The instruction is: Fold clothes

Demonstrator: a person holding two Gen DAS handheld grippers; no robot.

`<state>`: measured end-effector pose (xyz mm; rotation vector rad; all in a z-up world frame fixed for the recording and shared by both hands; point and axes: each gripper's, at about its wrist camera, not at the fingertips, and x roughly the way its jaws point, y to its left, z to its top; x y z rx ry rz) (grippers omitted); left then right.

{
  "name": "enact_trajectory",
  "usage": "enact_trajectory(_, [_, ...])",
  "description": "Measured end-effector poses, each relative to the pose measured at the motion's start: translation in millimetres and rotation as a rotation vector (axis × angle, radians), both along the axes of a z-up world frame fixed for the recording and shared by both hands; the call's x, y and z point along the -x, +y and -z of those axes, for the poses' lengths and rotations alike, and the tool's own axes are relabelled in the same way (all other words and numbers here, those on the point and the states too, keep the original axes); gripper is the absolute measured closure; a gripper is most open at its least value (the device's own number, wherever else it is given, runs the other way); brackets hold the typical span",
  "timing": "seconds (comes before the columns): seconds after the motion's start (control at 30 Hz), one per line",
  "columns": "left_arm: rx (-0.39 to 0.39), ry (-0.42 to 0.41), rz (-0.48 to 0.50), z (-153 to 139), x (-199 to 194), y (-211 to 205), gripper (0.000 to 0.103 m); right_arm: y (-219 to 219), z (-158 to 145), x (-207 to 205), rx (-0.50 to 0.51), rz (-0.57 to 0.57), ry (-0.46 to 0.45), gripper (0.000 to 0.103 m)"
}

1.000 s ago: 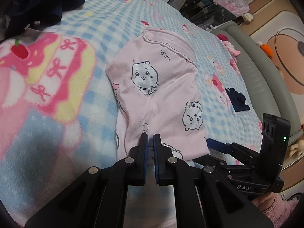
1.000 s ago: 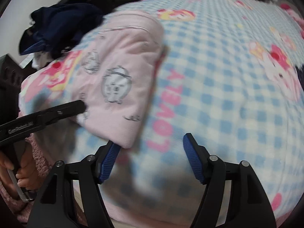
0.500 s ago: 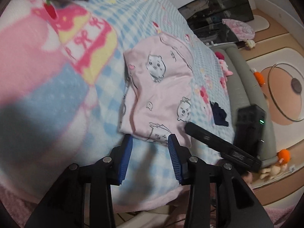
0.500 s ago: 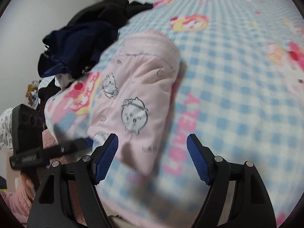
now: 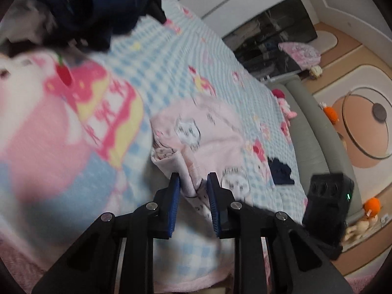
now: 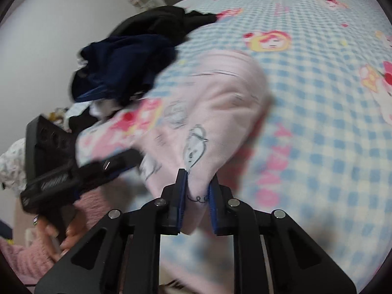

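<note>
Bed w/ blue-and-white checked blanket (image 6: pixel 318 122) fills both views; cartoon prints scattered over it, pink lettering just ahead-right of the right tool.

Pile of dark clothes (image 6: pixel 137 56) (navy + black) lies far ahead-left of the right tool; in the left wrist view the same pile (image 5: pixel 98 7) sits at the far top, well apart from the left tool.

Pink garment (image 5: pixel 203 137) w/ cartoon-animal print lies folded on the blanket directly ahead of both tools; near edge bunched and lifted toward the fingers. Blurred in both views; fold layers not countable.

Left tool (image 5: pixel 193 205): blue-padded fingers part-closed around the garment's near edge; cloth runs between the pads, so grasping the pink garment, though a gap shows between the pads.

Right tool (image 6: pixel 198 201): fingers narrowed on a hanging corner of the pink garment (image 6: pixel 215 112); cloth pinched between the blue pads, grasping it.

Person's hand (image 6: pixel 56 232), pink fuzzy sleeve, holds the left tool's handle, seen low-left of the right tool.

Small dark cloth item (image 5: pixel 280 171) lies on the blanket, ahead-right of the left tool, just beside the garment's right edge.
</note>
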<state>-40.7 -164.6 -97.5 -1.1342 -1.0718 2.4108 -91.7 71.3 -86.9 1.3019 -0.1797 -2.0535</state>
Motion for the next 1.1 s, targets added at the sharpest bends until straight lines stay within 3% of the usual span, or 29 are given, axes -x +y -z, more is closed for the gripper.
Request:
enact_trajectory(0.1, [-0.039,-0.034,-0.038,7,-3,-23,0.079,-23,-5,-14,0.01,-0.092,-0.036,0.084])
enact_trajectory(0.2, [-0.169,-0.063,-0.007,26,-7,-36,0.052,-23,-1,-18,-0.039,-0.107,-0.033,0.075])
enact_trajectory(0.27, [-0.191,-0.063,0.003,33,-11,-32,0.051,-7,4,-12,-0.027,-0.051,-0.051,0.067])
enact_trajectory(0.33, [-0.137,-0.082,0.02,38,-11,-23,0.051,12,6,0,-0.011,0.04,-0.062,0.057])
enact_trajectory(0.4, [-0.092,-0.103,0.056,40,-5,-11,0.052,28,6,13,-0.006,0.129,-0.052,0.055])
enact_trajectory(0.47, [-0.048,-0.101,0.079,39,-1,-1,0.054,37,6,27,-0.003,0.177,-0.039,0.03])
enact_trajectory(0.57, [0.0,-0.115,0.077,42,1,5,0.069,28,20,52,0.028,0.152,-0.069,0.019])
enact_trajectory(0.67, [0.003,-0.124,0.066,45,0,4,0.073,20,35,77,0.058,0.128,-0.099,0.014])
enact_trajectory(0.73, [0.011,-0.112,0.079,39,2,6,0.076,14,44,94,0.079,0.111,-0.119,0.018])
enact_trajectory(0.77, [0.017,-0.105,0.089,36,4,7,0.078,11,47,98,0.088,0.099,-0.126,0.042])
enact_trajectory(0.87, [0.036,-0.085,0.117,26,9,10,0.08,8,35,86,0.086,0.032,-0.076,0.058])
enact_trajectory(0.97, [0.041,-0.031,0.165,8,19,17,0.08,21,17,64,0.056,0.013,-0.021,0.059])
enact_trajectory(1.1, [0.08,0.041,0.266,-15,43,43,0.08,65,-14,19,-0.01,0.098,0.064,0.059])
